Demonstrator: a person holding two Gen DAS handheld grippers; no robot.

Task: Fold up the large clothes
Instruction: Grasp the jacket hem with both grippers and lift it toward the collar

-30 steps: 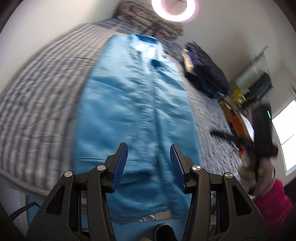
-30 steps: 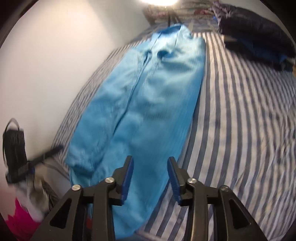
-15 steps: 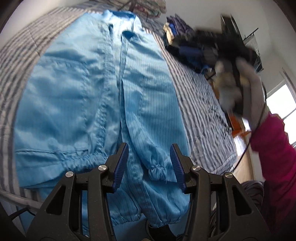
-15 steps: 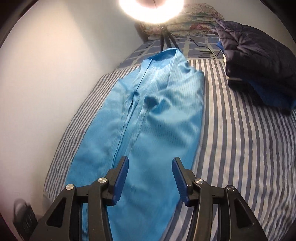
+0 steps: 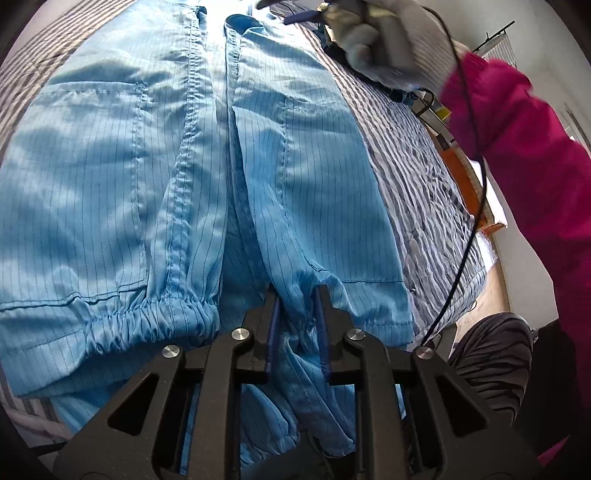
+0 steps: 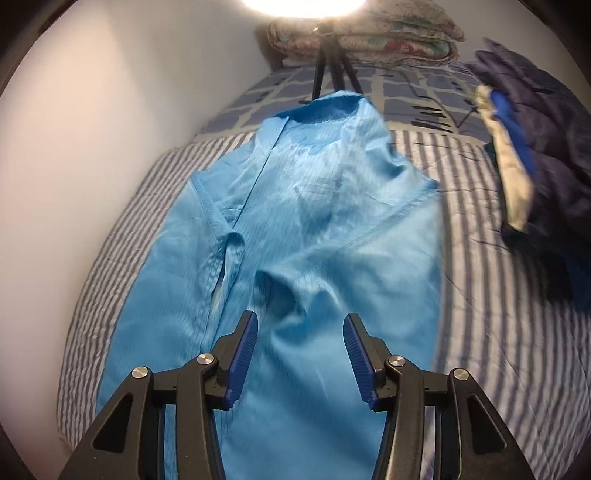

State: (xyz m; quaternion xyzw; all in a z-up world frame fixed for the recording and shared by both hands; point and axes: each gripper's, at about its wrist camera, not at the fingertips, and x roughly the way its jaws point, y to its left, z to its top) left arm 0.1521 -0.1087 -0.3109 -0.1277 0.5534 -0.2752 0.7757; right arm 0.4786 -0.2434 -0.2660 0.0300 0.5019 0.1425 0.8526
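A large light-blue pinstriped coat (image 5: pixel 122 177) lies flat, front up, on a striped bed (image 5: pixel 424 206), sleeves folded in along its length. My left gripper (image 5: pixel 297 325) sits at the coat's bottom end with its jaws narrowed around the elastic cuff (image 5: pixel 295 306) of the right-hand sleeve. My right gripper (image 6: pixel 299 354) is open and empty, hovering over the coat's upper chest (image 6: pixel 325 206), below the collar (image 6: pixel 325 107). The right gripper also shows in the left wrist view (image 5: pixel 306 14), held by a gloved hand above the coat's far end.
A dark blue jacket pile (image 6: pixel 546 140) lies on the bed's right side. A tripod (image 6: pixel 332 62) with a ring light and folded floral bedding (image 6: pixel 369 33) stand beyond the collar. A white wall (image 6: pixel 92 129) runs along the left. My pink-sleeved arm (image 5: pixel 524 177) and a black cable cross the right.
My left gripper dropped to the coat's bottom end and narrowed its jaws around the sleeve cuff. My right gripper moved up the coat toward the collar, still open.
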